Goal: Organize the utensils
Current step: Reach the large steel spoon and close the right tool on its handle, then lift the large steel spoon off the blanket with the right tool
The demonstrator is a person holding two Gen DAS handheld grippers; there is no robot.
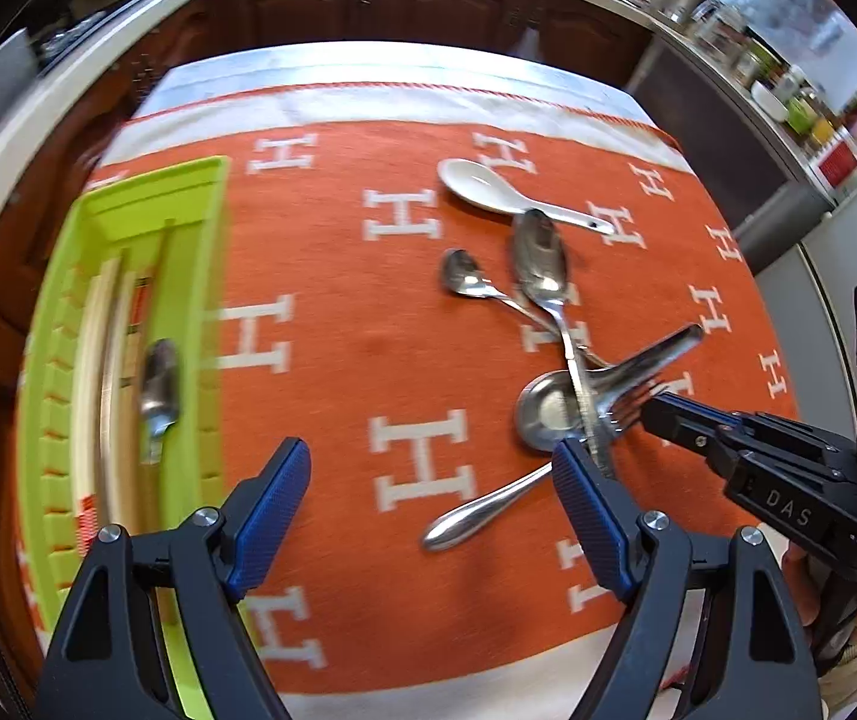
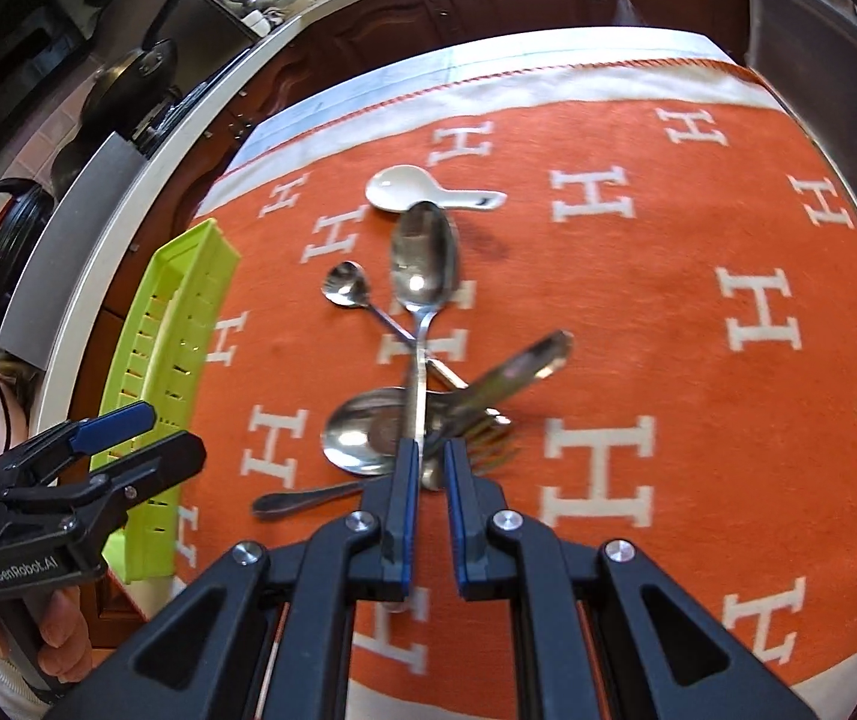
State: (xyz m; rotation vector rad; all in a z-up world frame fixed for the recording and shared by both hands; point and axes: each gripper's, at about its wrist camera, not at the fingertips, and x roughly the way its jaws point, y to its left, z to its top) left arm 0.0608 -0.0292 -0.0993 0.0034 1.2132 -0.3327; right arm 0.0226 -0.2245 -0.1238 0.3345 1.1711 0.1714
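Orange cloth (image 1: 332, 372) covers the table. Near its left edge sits a green tray (image 1: 194, 210) with one spoon (image 1: 159, 387) inside. Toward the right edge, the right gripper (image 2: 428, 468) pinches a long spoon (image 2: 422, 276). The left gripper (image 1: 428, 468) is spread wide.

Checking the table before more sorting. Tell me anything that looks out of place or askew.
Odd spot: a crossed heap of metal utensils on the orange cloth. The long spoon lies over a ladle, and a fork is tangled underneath. The right gripper is narrowed around the long spoon's handle. The white ceramic spoon lies apart.
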